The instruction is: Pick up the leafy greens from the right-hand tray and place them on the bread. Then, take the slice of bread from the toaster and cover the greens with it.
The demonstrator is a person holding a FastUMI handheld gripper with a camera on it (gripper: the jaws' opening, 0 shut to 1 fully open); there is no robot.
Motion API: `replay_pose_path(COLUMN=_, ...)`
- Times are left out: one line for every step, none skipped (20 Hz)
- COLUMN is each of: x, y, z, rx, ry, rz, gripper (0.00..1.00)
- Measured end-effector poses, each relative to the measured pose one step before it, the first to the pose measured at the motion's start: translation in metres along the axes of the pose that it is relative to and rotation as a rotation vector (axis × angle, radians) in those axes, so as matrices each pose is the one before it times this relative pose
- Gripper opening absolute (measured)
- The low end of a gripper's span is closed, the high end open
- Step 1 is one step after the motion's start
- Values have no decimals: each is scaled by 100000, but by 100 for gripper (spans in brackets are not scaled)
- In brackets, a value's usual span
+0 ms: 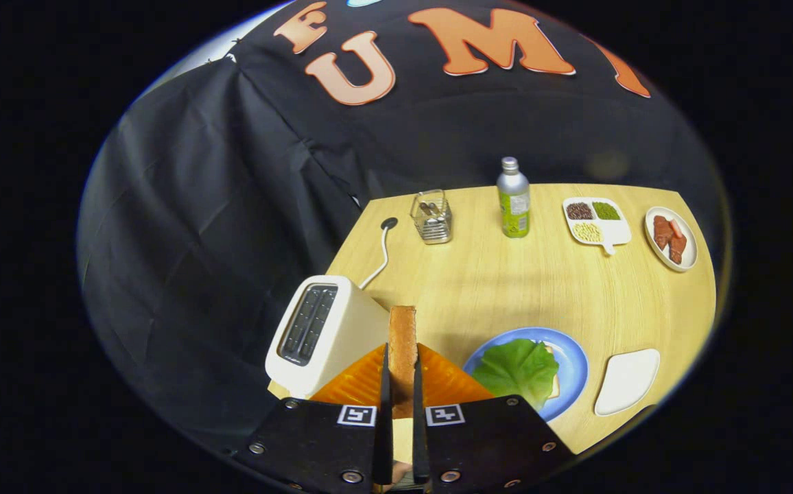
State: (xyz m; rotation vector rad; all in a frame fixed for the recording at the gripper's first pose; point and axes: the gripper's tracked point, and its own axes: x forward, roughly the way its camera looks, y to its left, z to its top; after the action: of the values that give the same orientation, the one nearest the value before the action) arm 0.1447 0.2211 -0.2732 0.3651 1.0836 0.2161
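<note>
The gripper (402, 384) is clenched on a slice of bread (403, 343), which stands on edge between its two fingers, crust pointing away toward twelve o'clock, lifted clear of the wooden table (506, 288). The white toaster (324, 333) sits just at the bread's ten o'clock, both slots dark and empty as far as I can see. At about three o'clock from the fingers lies a blue plate (568, 357) with the leafy greens (516, 369) spread over another slice of bread (553, 384), only an edge of it peeking out. A white tray (628, 381) rests just beyond the plate, farther toward three. Across the table at twelve to one o'clock stand a wire basket (431, 217), a bottle (513, 199), a divided dish (595, 219) and a small plate of reddish pieces (671, 238).
</note>
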Motion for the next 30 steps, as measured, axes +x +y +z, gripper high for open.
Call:
replay_pose_path(x=19, y=-687, z=-364, rx=805, ry=728, rz=725, gripper=12)
replay_pose_path(x=-90, y=-622, z=-313, rx=625, ry=86, rz=548, gripper=12)
replay_pose_path(x=33, y=-687, z=-246, rx=590, ry=-165, rz=365, gripper=12)
replay_pose_path(x=93, y=-715, z=-81, rx=16, ry=-226, rz=251, gripper=12)
replay_pose_path(x=33, y=-717, z=-148, rx=-151, ry=-341, rz=317, gripper=12)
replay_pose_path(x=80, y=-571, z=-234, rx=-213, ry=-440, rz=281, gripper=12)
replay_pose_path(x=259, y=-667, z=-299, rx=250, ry=-24, rz=346, gripper=12)
replay_pose_path(x=214, y=-587, z=-425, rx=386, ry=553, rz=243, gripper=12)
replay_pose_path(x=184, y=-696, z=-335, rx=1089, ry=664, rz=241, gripper=12)
replay_pose_path(x=252, y=-613, z=-238, rx=860, ry=-100, rz=252, gripper=12)
replay_pose_path(x=266, y=-823, z=-147, rx=206, ry=194, rz=53, gripper=12)
replay_pose_path(x=187, y=-484, z=-252, rx=180, ry=-57, rz=189, gripper=12)
replay_pose_path(x=254, y=-453, z=-219, rx=-15, ry=130, rz=210, gripper=12)
replay_pose_path(x=175, y=-356, z=-343, rx=-37, ry=372, rz=330, gripper=12)
replay_pose_path(x=157, y=-485, z=-293, rx=217, ry=548, rz=323, gripper=12)
replay_pose_path(x=158, y=-511, z=-401, rx=-10, ry=848, rz=214, gripper=12)
replay_pose_path(x=143, y=-596, z=-371, rx=309, ry=608, rz=-23, gripper=12)
replay_pose_path(x=174, y=-443, z=-331, rx=-268, ry=625, rz=14, gripper=12)
replay_pose_path(x=142, y=-617, z=-330, rx=-77, ry=374, rz=-376, gripper=12)
replay_pose_path(x=228, y=-532, z=-268, rx=-139, ry=539, rz=-102, gripper=12)
replay_pose_path(x=255, y=-497, z=-214, rx=242, ry=-79, rz=34, gripper=12)
replay_pose_path(x=321, y=-532, z=-223, rx=276, ry=-93, rz=-213, gripper=12)
replay_pose_path(x=205, y=-611, z=-532, rx=269, ry=769, rz=-249, gripper=12)
replay_pose_path(x=156, y=-509, z=-320, rx=418, ry=320, rz=-99, gripper=12)
replay_pose_path(x=108, y=-686, z=-239, rx=835, ry=393, rz=-634, gripper=12)
replay_pose_path(x=207, y=-490, z=-24, rx=735, ry=-4, rz=-321, gripper=12)
replay_pose_path(x=84, y=-459, z=48, rx=608, ry=-192, rz=-348, gripper=12)
replay_pose_path(x=83, y=-307, z=-55, rx=388, ry=-288, rz=-77, gripper=12)
replay_pose_path(x=146, y=-297, z=111, rx=72, ry=-265, rz=80, gripper=12)
replay_pose_path(x=186, y=-166, z=-59, rx=108, ry=51, rz=92, gripper=12)
